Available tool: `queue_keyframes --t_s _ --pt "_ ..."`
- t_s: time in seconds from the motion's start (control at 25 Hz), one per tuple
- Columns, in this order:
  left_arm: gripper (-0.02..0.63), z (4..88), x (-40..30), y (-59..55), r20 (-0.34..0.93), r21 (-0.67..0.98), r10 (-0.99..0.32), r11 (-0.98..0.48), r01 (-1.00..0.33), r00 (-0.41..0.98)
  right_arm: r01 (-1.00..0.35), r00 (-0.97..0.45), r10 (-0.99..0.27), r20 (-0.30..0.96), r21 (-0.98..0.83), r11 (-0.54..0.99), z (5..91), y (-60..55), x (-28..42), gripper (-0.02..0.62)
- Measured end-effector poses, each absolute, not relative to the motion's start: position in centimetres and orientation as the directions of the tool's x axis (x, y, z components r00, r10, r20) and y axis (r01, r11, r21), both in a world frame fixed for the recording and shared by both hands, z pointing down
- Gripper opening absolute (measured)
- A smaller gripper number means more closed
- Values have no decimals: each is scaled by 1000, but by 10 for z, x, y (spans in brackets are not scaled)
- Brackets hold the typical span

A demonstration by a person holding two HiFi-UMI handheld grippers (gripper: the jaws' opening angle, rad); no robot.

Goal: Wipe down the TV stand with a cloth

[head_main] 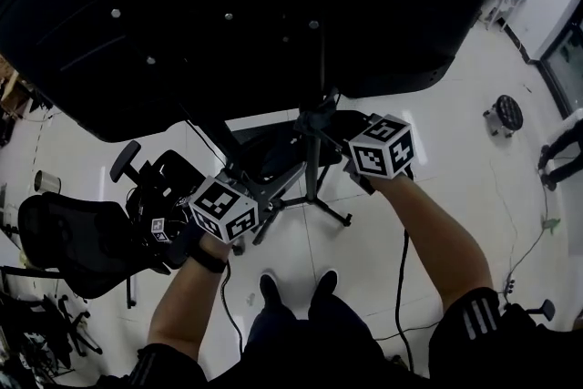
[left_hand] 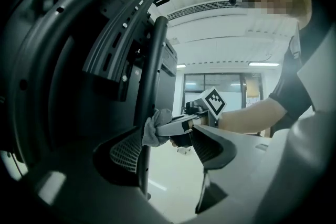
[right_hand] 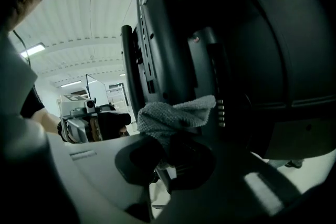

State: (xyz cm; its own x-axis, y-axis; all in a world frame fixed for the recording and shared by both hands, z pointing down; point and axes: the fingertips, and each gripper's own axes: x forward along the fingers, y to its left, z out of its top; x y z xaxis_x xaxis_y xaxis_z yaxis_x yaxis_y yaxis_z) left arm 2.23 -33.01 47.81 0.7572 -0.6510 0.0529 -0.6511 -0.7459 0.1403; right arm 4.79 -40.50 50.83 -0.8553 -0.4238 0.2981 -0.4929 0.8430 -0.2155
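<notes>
Right claw (right_hand: 167, 152): jaws closed tight on a grey cloth (right_hand: 176, 115). The cloth bunches out above the jaw tips in a loose wad with a coarse, knobbly weave.

TV stand (head_main: 312, 168): a dark upright post on splayed legs, standing on a white tiled floor (head_main: 364, 241). It carries a big black TV (head_main: 255, 5), whose back panel faces the person.

Cloth position: in the left gripper view the wad presses against the right side of the post. The right claw reaches in roughly level from the right, and the cloth is between its jaws and the post. In the right gripper view the wad sits in front of the stand's dark bracket work.

Left claw (left_hand: 168, 155): jaws wide apart and nothing gripped. The post runs down just beside the inner face of the left jaw, but I cannot tell whether they touch. The right jaw is clear of the post. The right claw and its cloth show between the two jaws, farther back.

Head view: the left claw is low on the post's left side and the right claw is on the other side of the post. The person's forearms reach out to each.

Black mesh office chair (head_main: 68, 241): on the person's left, close beside the left claw. The person's dark shoes (head_main: 291, 287) are on the tiles just short of the stand's legs.
</notes>
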Motion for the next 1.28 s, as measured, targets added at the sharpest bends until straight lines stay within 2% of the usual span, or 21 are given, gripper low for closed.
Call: queue_keyframes --t_s 0.32,0.84,1.28 --pt "328 559 17 -330 136 212 -633 -733 -647 762 -576 -791 -443 422 -273 771 629 -408 50 29" --pt "328 697 10 -345 268 283 -606 -693 -663 749 -642 -700 -368 612 -315 699 816 -409 51 31" --pt "330 795 10 -348 354 340 -573 -657 -673 739 -705 -577 -330 747 -252 664 951 -405 49 31"
